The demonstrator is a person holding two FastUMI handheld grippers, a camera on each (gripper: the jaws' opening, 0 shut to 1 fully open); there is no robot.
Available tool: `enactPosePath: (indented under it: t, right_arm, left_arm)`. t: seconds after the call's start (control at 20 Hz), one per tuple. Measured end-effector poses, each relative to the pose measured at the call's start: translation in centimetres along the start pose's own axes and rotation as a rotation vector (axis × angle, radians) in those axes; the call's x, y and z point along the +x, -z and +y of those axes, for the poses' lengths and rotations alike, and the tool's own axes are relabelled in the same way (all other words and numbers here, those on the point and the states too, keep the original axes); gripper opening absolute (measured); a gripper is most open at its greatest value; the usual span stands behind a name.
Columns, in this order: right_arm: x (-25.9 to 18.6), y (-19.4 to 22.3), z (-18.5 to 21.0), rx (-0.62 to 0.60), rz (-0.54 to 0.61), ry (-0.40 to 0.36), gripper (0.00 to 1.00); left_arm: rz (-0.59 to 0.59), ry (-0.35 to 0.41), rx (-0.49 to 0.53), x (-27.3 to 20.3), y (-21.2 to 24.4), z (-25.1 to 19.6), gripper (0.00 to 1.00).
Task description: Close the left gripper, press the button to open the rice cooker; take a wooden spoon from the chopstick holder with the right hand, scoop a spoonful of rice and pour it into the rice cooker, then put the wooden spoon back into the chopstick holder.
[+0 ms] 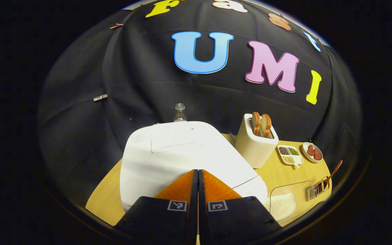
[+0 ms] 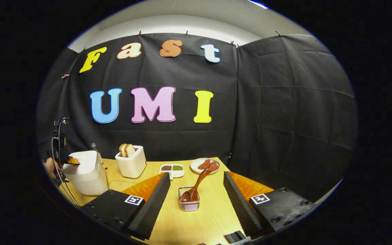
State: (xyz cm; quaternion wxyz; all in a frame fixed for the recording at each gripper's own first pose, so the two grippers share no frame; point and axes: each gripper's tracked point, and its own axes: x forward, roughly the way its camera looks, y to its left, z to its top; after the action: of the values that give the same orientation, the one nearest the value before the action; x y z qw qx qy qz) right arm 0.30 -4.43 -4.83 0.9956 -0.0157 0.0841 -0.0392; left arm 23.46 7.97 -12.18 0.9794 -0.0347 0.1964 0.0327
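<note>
While left tongs [image 1: 198, 177] pressed together over rice cooker [image 1: 182, 153] lid, right tongs [image 2: 194, 185] wide apart, empty.

One rice cooker [image 1: 182, 153], one toaster [image 1: 255, 146], two toast slices [image 1: 261, 124], one wooden spoon [image 2: 199, 182], one bottle [image 1: 180, 113].

Left claw [image 1: 198, 177] fingers pressed together; right claw [image 2: 196, 190] spread wide

A white toaster [image 2: 131, 165] holding two bread slices [image 2: 127, 149] stands on the table [image 2: 209, 217]; at its 3 o'clock sit a divided dish of beans [image 2: 172, 168] and a plate [image 2: 205, 165].
</note>
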Motion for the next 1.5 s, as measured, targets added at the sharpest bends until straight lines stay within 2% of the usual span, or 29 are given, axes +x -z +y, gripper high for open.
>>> enactPosePath:
  t: [0.25,0.35,0.5,0.7,0.9,1.1,1.15,1.2,1.3,1.35,1.45,1.5]
  right_arm:
    - [0.3,0.5,-0.1,0.032,0.01,0.002,0.98]
    - [0.6,0.8,-0.4,0.044,0.019,0.003,0.98]
    - [1.4,1.0,-0.9,0.053,0.018,0.011,0.98]
    - [2.9,1.9,-0.7,0.079,0.041,-0.002,0.99]
    - [4.8,2.4,-0.7,0.08,0.05,-0.019,0.99]
    - [7.5,3.2,-1.3,0.089,0.071,-0.025,0.98]
    - [8.3,3.6,-1.4,0.09,0.082,-0.027,0.98]
    - [9.1,4.0,-1.6,0.093,0.096,-0.029,0.98]
    - [10.8,5.2,-2.0,0.105,0.136,-0.033,0.99]
    - [11.4,5.7,-2.1,0.113,0.155,-0.032,0.99]
    - [12.8,7.0,-2.0,0.141,0.2,-0.042,0.99]
    - [13.6,7.8,-1.8,0.157,0.224,-0.05,0.98]
  left_arm:
    - [-0.008,-0.009,0.024,-0.4,-0.3,-0.1,0.08]
    - [-0.087,-0.022,0.077,-1.8,-2.5,-0.2,0.09]
    - [-0.274,-0.032,0.144,-6.2,-7.1,-1.0,0.1]
    - [-0.35,0.021,0.123,-12.2,-8.0,-3.9,0.48]
    - [-0.37,0.061,0.048,-17.4,-6.4,-6.4,0.48]
    - [-0.353,0.073,0.05,-21.0,-3.9,-8.4,0.46]
    - [-0.343,0.086,0.035,-21.6,-3.2,-9.2,0.57]
    - [-0.332,0.103,0.018,-22.2,-2.5,-9.9,0.58]
    - [-0.306,0.111,-0.011,-22.7,-1.0,-10.5,0.73]
    - [-0.296,0.097,-0.022,-22.7,-0.3,-10.3,0.87]
    - [-0.265,0.069,-0.041,-23.0,0.9,-9.9,0.96]
    - [-0.252,0.05,-0.05,-23.1,1.4,-9.5,0.95]
